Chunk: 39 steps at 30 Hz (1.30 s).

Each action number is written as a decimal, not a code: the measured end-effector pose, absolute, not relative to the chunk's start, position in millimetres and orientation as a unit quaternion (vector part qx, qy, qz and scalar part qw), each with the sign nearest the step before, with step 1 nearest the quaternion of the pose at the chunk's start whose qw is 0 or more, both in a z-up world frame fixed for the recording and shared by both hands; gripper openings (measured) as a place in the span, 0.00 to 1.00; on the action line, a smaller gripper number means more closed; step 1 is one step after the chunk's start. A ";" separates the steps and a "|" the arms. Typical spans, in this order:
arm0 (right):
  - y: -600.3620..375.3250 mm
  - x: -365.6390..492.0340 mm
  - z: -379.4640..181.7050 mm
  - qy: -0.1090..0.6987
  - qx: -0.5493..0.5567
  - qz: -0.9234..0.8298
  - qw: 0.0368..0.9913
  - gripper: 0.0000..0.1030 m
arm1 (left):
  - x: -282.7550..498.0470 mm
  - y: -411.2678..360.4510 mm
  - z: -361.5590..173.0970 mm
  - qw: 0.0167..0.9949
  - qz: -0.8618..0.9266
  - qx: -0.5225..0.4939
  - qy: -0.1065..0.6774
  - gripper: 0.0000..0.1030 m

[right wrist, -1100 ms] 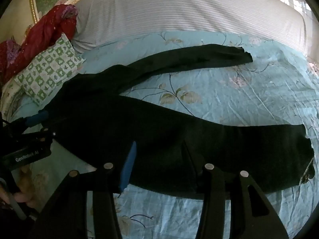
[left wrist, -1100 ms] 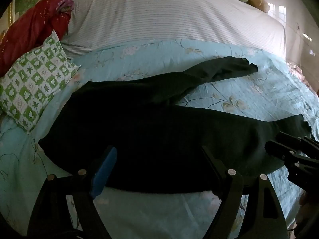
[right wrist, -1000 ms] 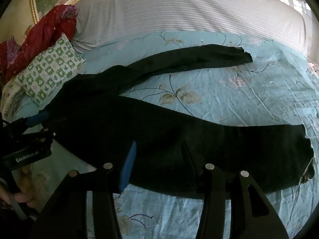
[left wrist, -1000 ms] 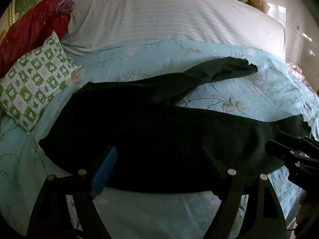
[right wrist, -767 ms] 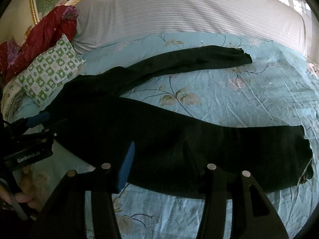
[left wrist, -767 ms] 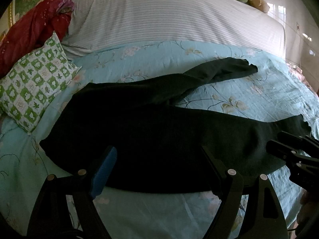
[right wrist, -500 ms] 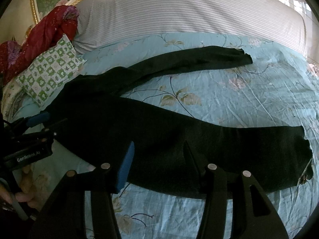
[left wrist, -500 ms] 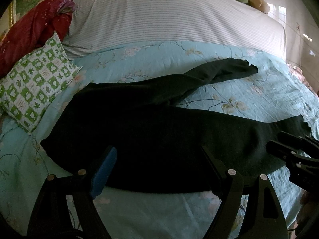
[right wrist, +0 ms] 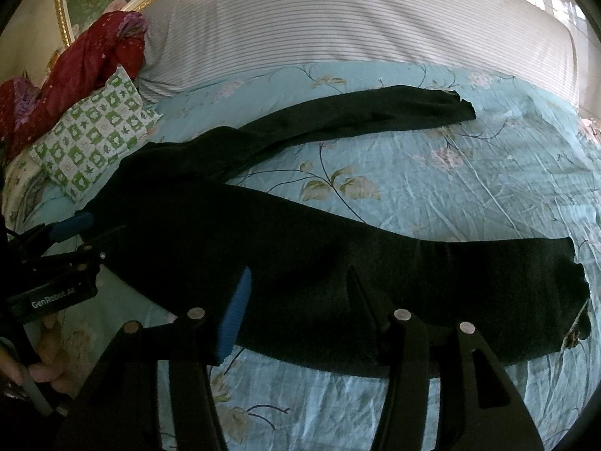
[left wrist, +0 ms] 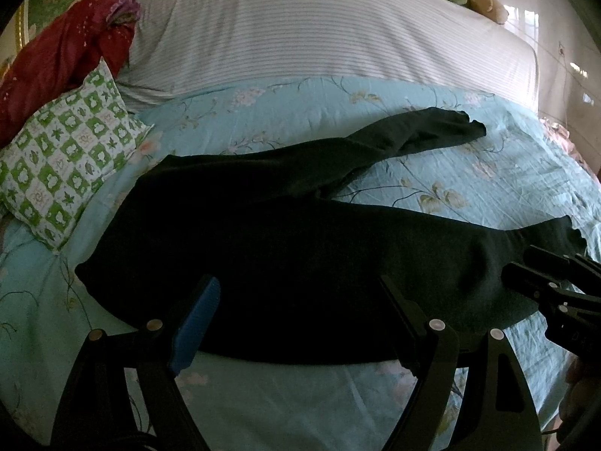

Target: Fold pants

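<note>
Right wrist view: black pants near-featureless, near edge behind both grippers' parted, empty jaws.

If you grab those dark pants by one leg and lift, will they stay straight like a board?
Probably not. The dark fabric pants lie flat and follow the light blue flowered bedsheet, so they look soft and would likely droop. One leg already bends away, so it may dangle or drag.

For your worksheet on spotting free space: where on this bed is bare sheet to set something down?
Free: the floral sheet wedge between the two legs of the pants, and the striped cover beyond. Crowded: the left end, with the checked pillow and red cloth.
</note>
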State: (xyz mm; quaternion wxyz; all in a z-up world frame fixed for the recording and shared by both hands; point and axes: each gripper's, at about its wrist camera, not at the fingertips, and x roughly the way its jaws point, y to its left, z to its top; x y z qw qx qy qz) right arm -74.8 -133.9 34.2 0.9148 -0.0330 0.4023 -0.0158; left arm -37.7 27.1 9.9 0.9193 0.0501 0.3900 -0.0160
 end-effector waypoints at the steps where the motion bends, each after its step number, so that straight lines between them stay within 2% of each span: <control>1: -134.0 -74.7 34.2 0.404 -0.033 -0.016 0.914 0.54 | -38.6 27.5 9.6 0.919 -0.016 0.050 0.390 0.81; 21: -142.6 -69.7 34.4 0.411 -0.022 -0.028 0.911 0.55 | -24.1 21.1 7.3 0.911 -0.033 0.058 0.407 0.81; 26: -154.3 -65.8 40.7 0.413 0.013 -0.030 0.910 0.55 | -15.9 12.1 12.1 0.910 -0.037 0.067 0.407 0.81; 39: -199.0 -33.1 70.4 0.400 0.060 -0.055 0.913 0.55 | 37.3 -33.5 30.6 0.907 -0.040 0.107 0.404 0.81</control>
